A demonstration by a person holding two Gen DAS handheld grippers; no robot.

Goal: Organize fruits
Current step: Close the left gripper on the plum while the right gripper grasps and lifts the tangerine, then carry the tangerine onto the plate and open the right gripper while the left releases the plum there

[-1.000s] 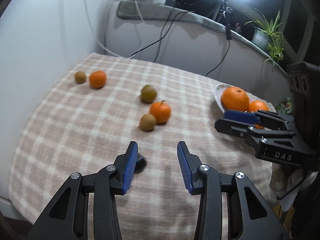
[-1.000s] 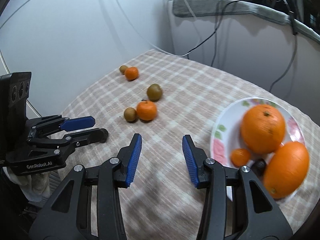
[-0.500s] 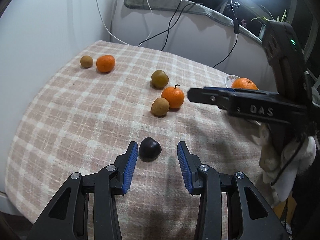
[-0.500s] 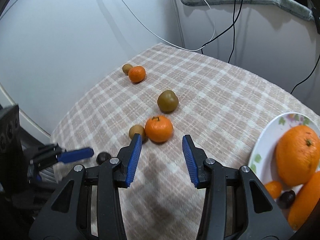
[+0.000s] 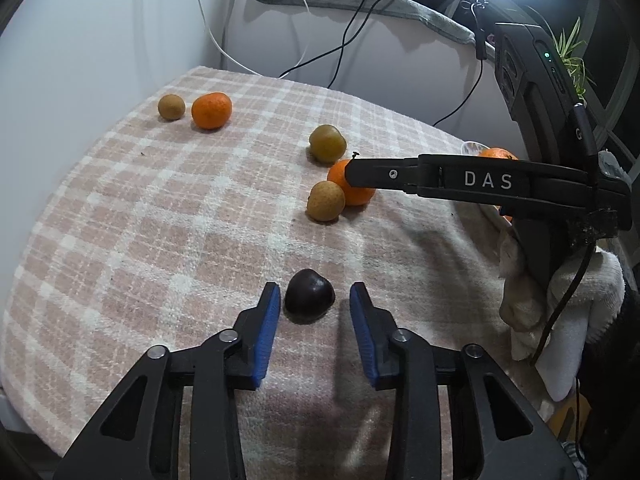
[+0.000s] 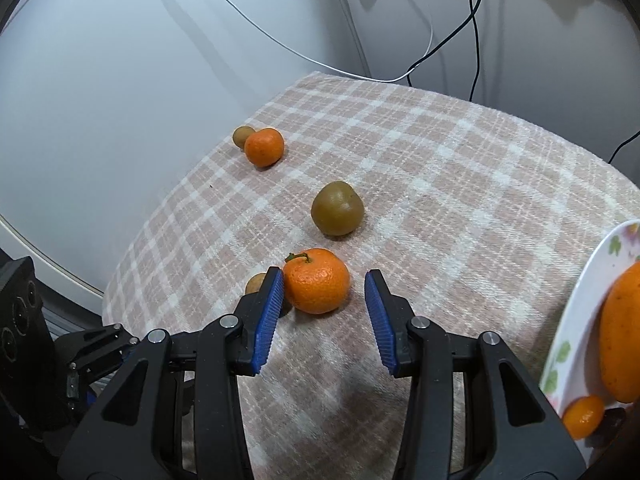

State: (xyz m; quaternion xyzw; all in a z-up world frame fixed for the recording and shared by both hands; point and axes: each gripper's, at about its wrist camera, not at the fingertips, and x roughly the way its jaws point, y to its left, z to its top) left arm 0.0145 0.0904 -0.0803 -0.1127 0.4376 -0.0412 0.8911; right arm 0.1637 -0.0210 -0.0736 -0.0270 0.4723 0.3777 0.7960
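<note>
On the checked cloth of the tabletop (image 5: 168,216), far left near the wall, a small brown fruit (image 5: 171,107) sits just beside a mandarin (image 5: 211,110). Nearer the front edge, the left tongs (image 5: 312,304) point down at a dark plum-like fruit (image 5: 309,295); their blue pads are closing with the fruit between them, a gap showing on both sides, nothing gripped. Farther back and to the right, a greenish-brown fruit (image 5: 327,143) lies apart from a pair: a tan fruit (image 5: 325,201) touching a stemmed mandarin (image 6: 317,281). The right tongs (image 6: 325,285) straddle that mandarin, partly open; the left pad (image 6: 271,304) looks to be against its skin, the right pad stands clear, so it is not gripped. At the far right a flowered plate (image 6: 576,320) holds a large orange (image 6: 622,336), a small orange fruit (image 6: 583,416) and something dark, only partly seen.
</note>
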